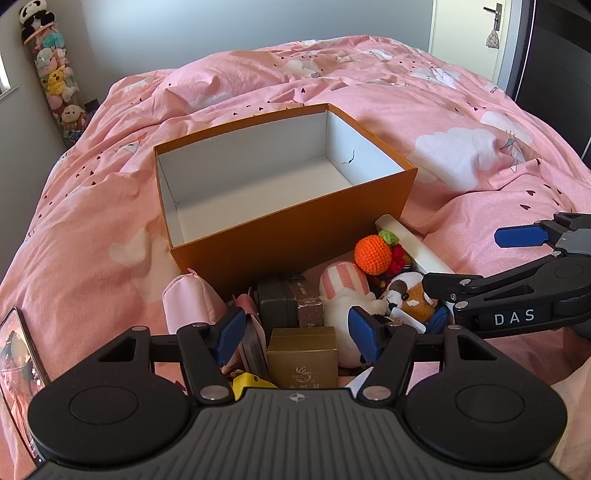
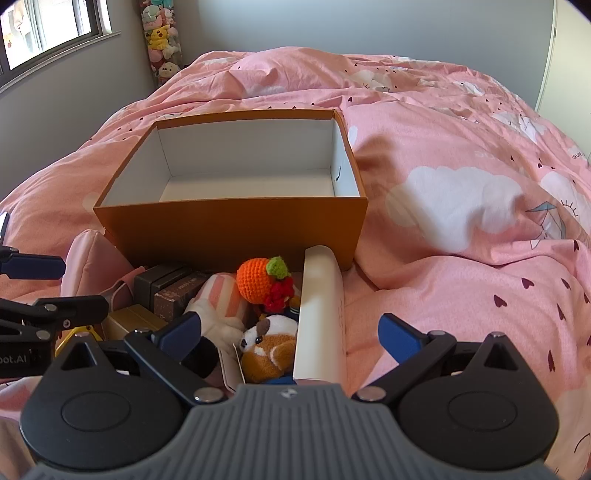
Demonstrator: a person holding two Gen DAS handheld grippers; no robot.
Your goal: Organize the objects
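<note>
An orange box (image 1: 295, 236) (image 2: 236, 236) with a white inside stands empty on the pink bed. In front of it lies a heap: a gold box (image 1: 303, 362), dark boxes (image 1: 288, 302), a pink pouch (image 1: 188, 302), a striped plush (image 1: 343, 284), an orange crochet fruit (image 1: 373, 254) (image 2: 258, 280), a brown-and-white plush (image 2: 269, 350) and a white box (image 2: 321, 314). My left gripper (image 1: 299, 332) hovers open over the gold box, touching nothing. My right gripper (image 2: 291, 336) stands wide open above the brown plush and white box.
A phone (image 1: 18, 369) lies at the left on the duvet. A tall tube of plush toys (image 1: 55, 77) stands in the far corner by the wall. A door (image 1: 469, 33) is at the far right, a window (image 2: 48, 29) at the far left.
</note>
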